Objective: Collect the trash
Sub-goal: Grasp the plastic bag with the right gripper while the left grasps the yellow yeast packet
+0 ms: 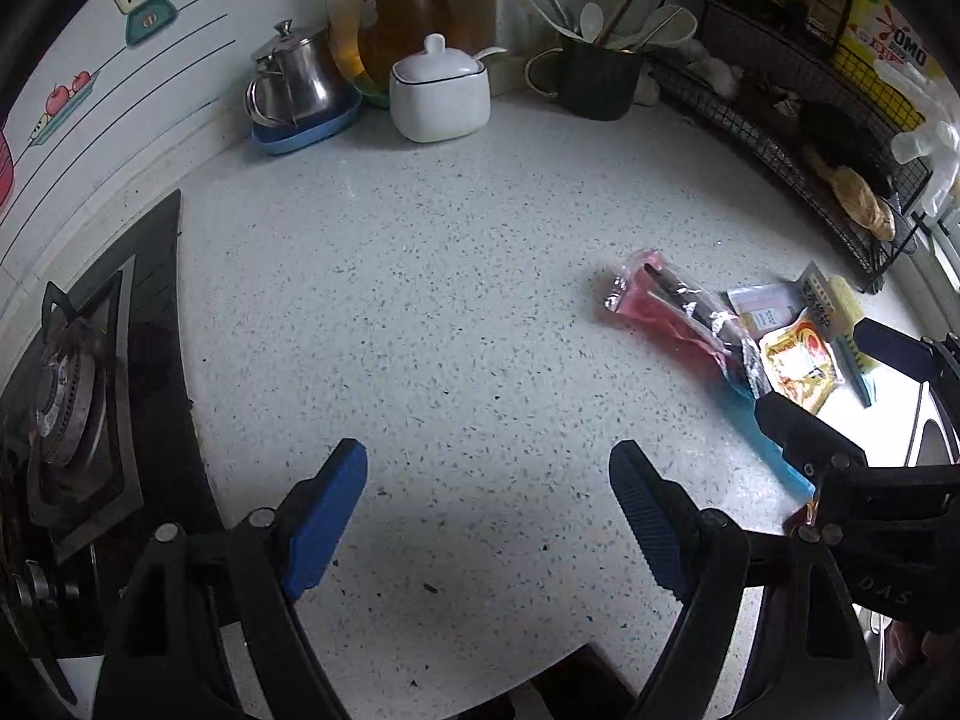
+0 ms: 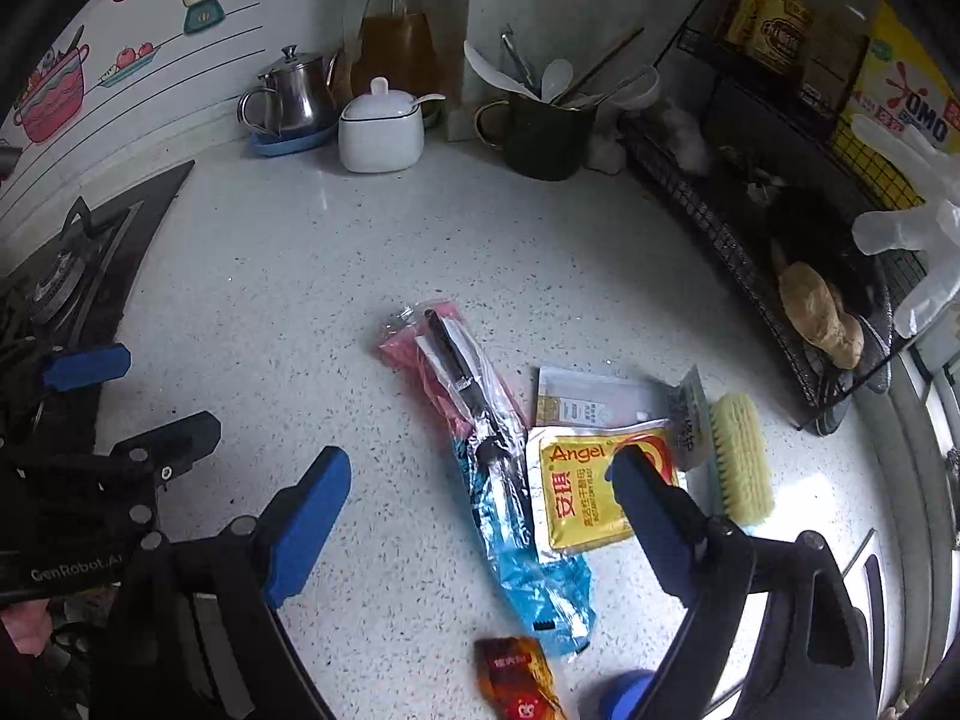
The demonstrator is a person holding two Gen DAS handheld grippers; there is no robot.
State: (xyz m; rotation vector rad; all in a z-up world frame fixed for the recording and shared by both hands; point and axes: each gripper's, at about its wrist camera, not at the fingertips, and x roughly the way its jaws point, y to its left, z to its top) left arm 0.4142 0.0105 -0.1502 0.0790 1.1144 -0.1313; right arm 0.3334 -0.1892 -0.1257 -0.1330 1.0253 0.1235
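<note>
On speckled white countertop (image 2: 288,252), trash cluster sits right of centre. Yellow sachet (image 2: 579,495) reads "Angel" plus Chinese characters; flat, label up, touching the long pink-and-blue wrapper (image 2: 480,438) on its left. Wrapper's long axis runs diagonally: pink end toward the back wall, blue end toward the near edge; foil interior partly showing. Pale packet (image 2: 591,402) lies behind the sachet, print too small to read. Small red-orange wrapper (image 2: 519,681) near the bottom edge, text unreadable. Yellow scrub brush (image 2: 741,459) just right of the sachet, not trash-like.

Wire rack (image 2: 708,228) at right: yellow "OMO" bag (image 2: 900,114), brown-labelled jars, label illegible. Dark mug (image 2: 546,141) holds spoons and chopsticks. White lidded jar (image 2: 381,129) with spoon handle sticking out; contents hidden. Glass bottle (image 2: 399,51) holds amber liquid. Steel pot (image 2: 294,96) on blue tray.

Right gripper (image 2: 480,480): jaws wide, hovering over the wrapper and sachet, nothing gripped. Left gripper (image 1: 489,483): jaws wide, over bare counter, empty; body marked "GenRobot.AI". Gas hob (image 1: 78,396) at far left.
</note>
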